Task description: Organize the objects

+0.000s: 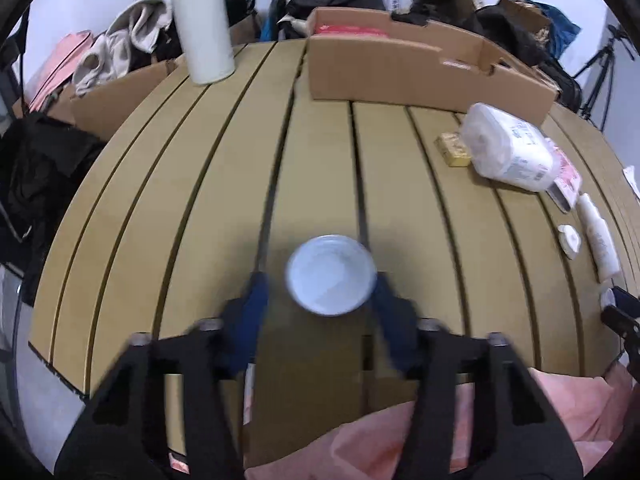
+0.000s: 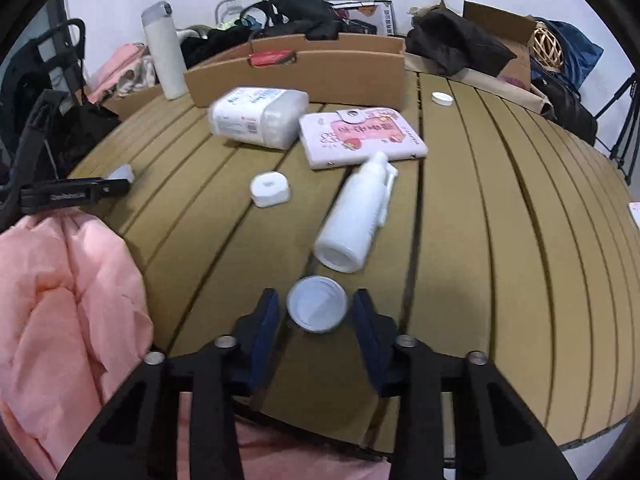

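Observation:
In the left wrist view a round white tin (image 1: 331,275) sits between the fingers of my left gripper (image 1: 318,294); the right finger touches it, the left finger stands a little apart, so the gripper is open. In the right wrist view a small white round lid (image 2: 317,309) lies on the slatted table between the fingers of my right gripper (image 2: 316,314), which is open with gaps on both sides. A white spray bottle (image 2: 354,220) lies on its side just beyond the lid.
A long cardboard box (image 2: 296,74) stands at the table's far side. A pack of cotton pads (image 2: 256,116), a pink wallet (image 2: 362,136), a white cap (image 2: 270,189), a tall white flask (image 2: 165,52) and a yellow packet (image 1: 453,149) are on the table. Pink cloth (image 2: 60,312) lies at the near edge.

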`<state>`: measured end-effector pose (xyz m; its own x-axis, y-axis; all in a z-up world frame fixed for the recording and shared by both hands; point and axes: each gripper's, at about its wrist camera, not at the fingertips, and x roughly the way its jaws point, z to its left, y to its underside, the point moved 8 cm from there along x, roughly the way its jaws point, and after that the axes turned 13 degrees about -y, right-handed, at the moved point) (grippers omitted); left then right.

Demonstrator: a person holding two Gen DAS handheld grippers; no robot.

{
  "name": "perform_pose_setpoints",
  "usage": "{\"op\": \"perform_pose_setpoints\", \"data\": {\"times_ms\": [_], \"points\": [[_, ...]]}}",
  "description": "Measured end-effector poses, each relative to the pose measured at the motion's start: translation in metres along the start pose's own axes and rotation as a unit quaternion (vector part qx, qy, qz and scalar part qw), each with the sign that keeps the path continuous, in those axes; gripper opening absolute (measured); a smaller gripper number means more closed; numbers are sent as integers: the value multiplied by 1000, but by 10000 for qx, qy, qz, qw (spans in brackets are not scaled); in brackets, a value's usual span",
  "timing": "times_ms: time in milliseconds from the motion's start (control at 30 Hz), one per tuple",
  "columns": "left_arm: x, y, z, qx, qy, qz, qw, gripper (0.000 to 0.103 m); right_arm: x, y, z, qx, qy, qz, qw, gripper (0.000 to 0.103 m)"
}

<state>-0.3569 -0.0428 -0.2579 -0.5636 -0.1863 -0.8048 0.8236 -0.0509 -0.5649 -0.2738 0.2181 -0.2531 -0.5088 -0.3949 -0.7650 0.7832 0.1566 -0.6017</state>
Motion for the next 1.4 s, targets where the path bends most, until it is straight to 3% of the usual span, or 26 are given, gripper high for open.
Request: {"op": "perform_pose_setpoints", "data": {"times_ms": [267, 500, 667, 767, 933, 1133, 1200, 1267, 1367, 1400], "points": [[-14, 4, 4, -128, -151, 11, 9998, 37, -4, 1, -1, -4, -59, 17, 10000, 32], [-90, 2, 15, -596, 339, -338, 9971, 37, -58, -12, 4, -80, -27, -406, 9991, 32], [-114, -22, 11, -564, 545, -630, 9949, 37, -81, -30, 4, 20, -89, -665, 9977, 32], [-115, -49, 3, -582, 881, -625, 9924, 37, -82, -53, 4, -19, -220, -757, 9969, 32], [-102, -133, -24, -369, 1383, -533, 9883, 37, -77, -123, -2, -406, -339, -935, 9942, 32], [-54, -250, -67, -169, 1748, -239, 9842, 37, -56, -254, -26, -374, -769, -1166, 9895, 32], [-16, -282, -92, -2, 1650, -93, 9862, 37, -15, -299, -46, -92, -937, -902, 9915, 32], [25, -301, -115, 216, 1490, 98, 9886, 37, 28, -322, -68, 347, -1082, -529, 9921, 32], [74, -315, -137, 359, 1175, 235, 9921, 37, 105, -340, -112, 946, -666, 2, 9933, 32], [89, -320, -143, 479, 1048, 172, 9932, 37, 129, -340, -129, 1079, -345, 155, 9934, 32]]}}
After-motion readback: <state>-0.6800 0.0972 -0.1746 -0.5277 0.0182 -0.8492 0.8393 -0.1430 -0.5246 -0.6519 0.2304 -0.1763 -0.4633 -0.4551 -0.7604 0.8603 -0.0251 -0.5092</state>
